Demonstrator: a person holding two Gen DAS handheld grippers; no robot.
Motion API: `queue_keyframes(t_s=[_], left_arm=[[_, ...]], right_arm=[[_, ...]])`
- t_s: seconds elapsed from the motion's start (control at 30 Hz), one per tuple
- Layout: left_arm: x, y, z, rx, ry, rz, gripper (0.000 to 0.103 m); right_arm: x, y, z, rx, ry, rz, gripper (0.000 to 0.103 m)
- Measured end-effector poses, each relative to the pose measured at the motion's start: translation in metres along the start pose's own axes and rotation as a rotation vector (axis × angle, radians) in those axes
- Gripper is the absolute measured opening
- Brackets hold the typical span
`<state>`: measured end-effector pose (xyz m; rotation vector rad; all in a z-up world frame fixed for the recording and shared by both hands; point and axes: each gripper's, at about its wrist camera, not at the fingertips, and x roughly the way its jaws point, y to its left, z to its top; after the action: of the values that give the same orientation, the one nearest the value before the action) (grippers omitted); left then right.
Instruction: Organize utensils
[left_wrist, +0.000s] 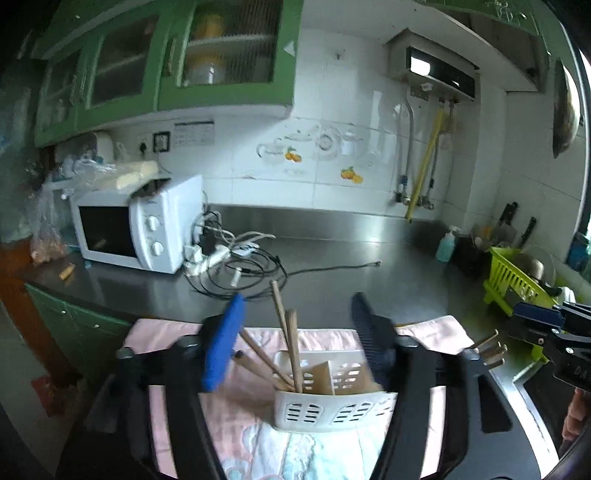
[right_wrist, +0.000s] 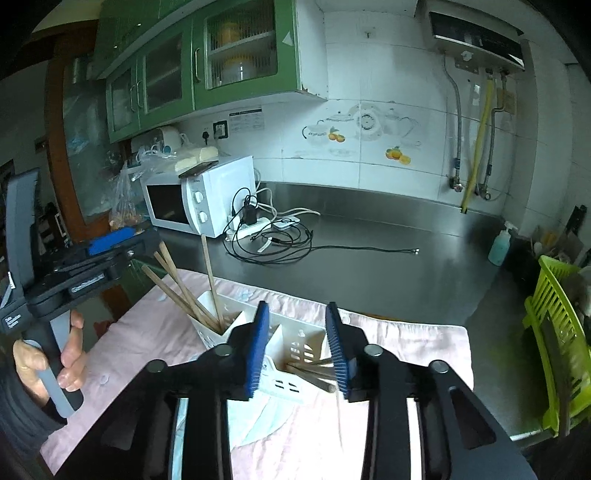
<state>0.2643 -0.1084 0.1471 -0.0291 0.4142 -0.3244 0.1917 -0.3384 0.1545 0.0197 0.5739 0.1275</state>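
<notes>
Setting: steel tabletop (right_wrist: 369, 258) with a pink cloth (right_wrist: 155, 350) spread at its near edge; microwave (right_wrist: 199, 199) and a tangle of cables (right_wrist: 269, 240) further back.

Holder: white slotted utensil holder (left_wrist: 332, 406) stands on the cloth, split into compartments.

Chopsticks, upright group: several wooden chopsticks (left_wrist: 291, 350) stand in the holder's left compartment, leaning up and away to the left; long axes steep, tips fanned apart.

Chopsticks, second group: a few more chopsticks (right_wrist: 314, 373) lie low at the holder's right side, long axes nearly level, butt ends pointing at the right gripper. Whether they rest inside a compartment or against its edge I cannot tell.

Left hand-held gripper (left_wrist: 299, 339): jaws fairly wide, nothing gripped; the upright group and the holder sit between and just beyond the pads, none pressed.

Right hand-held gripper (right_wrist: 299, 347): jaws partly apart, narrower than the left; the low chopsticks sit in the gap close to the right pad, no clear clamping seen.

Key relation: the low group lies directly ahead of the right gripper, so the right hand is nearer to it; the upright group belongs to the left.

Judgement: next move likely means closing across a chopstick's long axis, not along it.

Risk: loose sticks may roll or tip the light holder.
</notes>
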Motion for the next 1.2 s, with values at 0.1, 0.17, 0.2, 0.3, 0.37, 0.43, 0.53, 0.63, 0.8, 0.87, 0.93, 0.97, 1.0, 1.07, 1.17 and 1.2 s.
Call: queue_keyframes(t_s=[0.1, 0.17, 0.2, 0.3, 0.37, 0.43, 0.53, 0.63, 0.8, 0.87, 0.93, 0.97, 1.0, 1.07, 1.17, 1.2], left_arm=[[-0.016, 0.001, -0.004, 0.0, -0.007, -0.018, 0.073], [-0.029, 0.001, -0.011, 0.009, -0.02, -0.007, 0.078], [-0.035, 0.001, -0.014, 0.013, -0.024, -0.001, 0.083], [-0.058, 0.003, -0.03, 0.016, -0.027, 0.003, 0.09], [-0.071, 0.004, -0.042, 0.016, -0.026, 0.01, 0.093], [-0.086, 0.003, -0.058, 0.036, -0.022, 0.025, 0.098], [-0.104, 0.002, -0.08, 0.054, -0.003, 0.044, 0.098], [-0.118, 0.003, -0.1, 0.055, 0.015, 0.053, 0.098], [-0.136, 0.011, -0.135, 0.051, 0.065, 0.087, 0.098], [-0.143, 0.015, -0.146, 0.058, 0.077, 0.11, 0.098], [-0.151, 0.018, -0.157, 0.06, 0.083, 0.13, 0.098], [-0.155, 0.018, -0.16, 0.059, 0.081, 0.139, 0.098], [-0.159, 0.021, -0.164, 0.051, 0.078, 0.144, 0.098], [-0.166, 0.027, -0.171, 0.027, 0.085, 0.146, 0.098], [-0.174, 0.036, -0.181, -0.017, 0.089, 0.148, 0.098], [-0.176, 0.037, -0.183, -0.024, 0.091, 0.147, 0.098]], right_arm=[[-0.01, 0.001, -0.007, 0.003, -0.009, -0.004, 0.04], [-0.018, 0.004, -0.015, -0.004, -0.017, -0.012, 0.045], [-0.021, 0.006, -0.019, -0.008, -0.018, -0.016, 0.047], [-0.033, 0.012, -0.037, -0.02, -0.026, -0.032, 0.055], [-0.04, 0.019, -0.052, -0.024, -0.028, -0.039, 0.062], [-0.045, 0.025, -0.068, -0.021, -0.027, -0.038, 0.065], [-0.05, 0.037, -0.093, -0.024, -0.017, -0.031, 0.072], [-0.055, 0.053, -0.122, -0.033, -0.014, -0.04, 0.079], [-0.056, 0.069, -0.16, -0.013, 0.016, -0.041, 0.084], [-0.056, 0.075, -0.17, -0.018, 0.023, -0.052, 0.085], [-0.058, 0.081, -0.178, -0.021, 0.031, -0.062, 0.087], [-0.059, 0.084, -0.183, -0.02, 0.03, -0.076, 0.088], [-0.06, 0.086, -0.186, -0.018, 0.028, -0.084, 0.091], [-0.063, 0.089, -0.192, -0.013, 0.03, -0.092, 0.091], [-0.069, 0.09, -0.198, 0.018, 0.027, -0.093, 0.092], [-0.071, 0.089, -0.201, 0.036, 0.025, -0.085, 0.093]])
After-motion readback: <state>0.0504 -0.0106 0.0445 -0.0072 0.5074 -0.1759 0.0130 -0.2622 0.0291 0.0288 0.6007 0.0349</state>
